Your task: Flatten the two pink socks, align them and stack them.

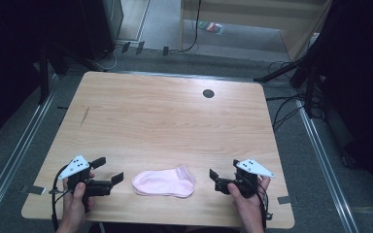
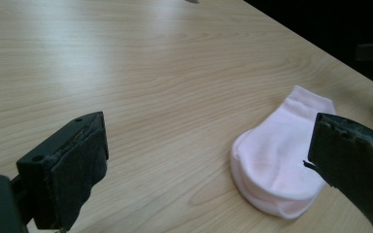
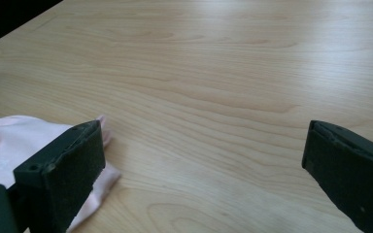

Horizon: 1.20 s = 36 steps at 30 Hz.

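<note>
Both tongs, left [image 1: 108, 171] and right [image 1: 214, 178], gape wide beside pink sock [image 1: 163, 182], empty.

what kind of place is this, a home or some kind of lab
Most likely a lab or recording studio, not a home. A bare wooden table stands between dark curtains, metal rails run along the floor, and loose cables trail beside it. A pink sock lies on the table.
</note>
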Motion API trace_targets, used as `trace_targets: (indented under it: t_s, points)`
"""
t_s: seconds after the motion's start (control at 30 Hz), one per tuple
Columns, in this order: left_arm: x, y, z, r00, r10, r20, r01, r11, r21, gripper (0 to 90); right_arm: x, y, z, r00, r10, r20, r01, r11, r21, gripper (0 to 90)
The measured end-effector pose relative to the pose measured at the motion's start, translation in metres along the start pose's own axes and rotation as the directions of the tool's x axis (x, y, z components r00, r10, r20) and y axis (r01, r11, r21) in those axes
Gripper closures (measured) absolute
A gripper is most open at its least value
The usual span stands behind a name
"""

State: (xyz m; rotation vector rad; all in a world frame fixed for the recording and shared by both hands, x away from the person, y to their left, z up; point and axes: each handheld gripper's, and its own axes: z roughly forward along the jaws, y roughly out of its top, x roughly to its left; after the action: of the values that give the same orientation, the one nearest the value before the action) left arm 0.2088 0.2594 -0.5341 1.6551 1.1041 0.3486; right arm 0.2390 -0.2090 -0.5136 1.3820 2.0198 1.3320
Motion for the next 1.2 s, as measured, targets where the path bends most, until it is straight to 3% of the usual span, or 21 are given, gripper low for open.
trace_targets:
  t_s: [0.33, 0.63, 0.93, 1.2]
  points:
    - [0.026, -0.004, -0.013, 0.9950, -0.039, -0.091, 0.042, 0.9988, 0.025, 1.4, -0.040, -0.009, -0.006, 0.9979, 0.009, 0.064, -0.009, 1.000, 0.003, 1.7]
    - [0.043, -0.008, -0.023, 0.9852, -0.036, -0.168, 0.044, 0.9979, 0.047, 1.4, -0.073, -0.019, -0.017, 0.9914, 0.052, 0.120, -0.052, 0.999, -0.004, 2.1]
    - [0.061, -0.012, -0.041, 0.9718, -0.044, -0.231, 0.054, 0.9980, 0.034, 1.3, -0.092, -0.028, -0.029, 0.9837, 0.061, 0.169, -0.065, 0.998, 0.015, 2.1]
    - [0.075, -0.015, -0.057, 0.9567, -0.022, -0.290, 0.037, 0.9981, 0.048, 1.4, -0.103, -0.033, -0.038, 0.9799, 0.061, 0.190, -0.067, 0.998, 0.022, 2.1]
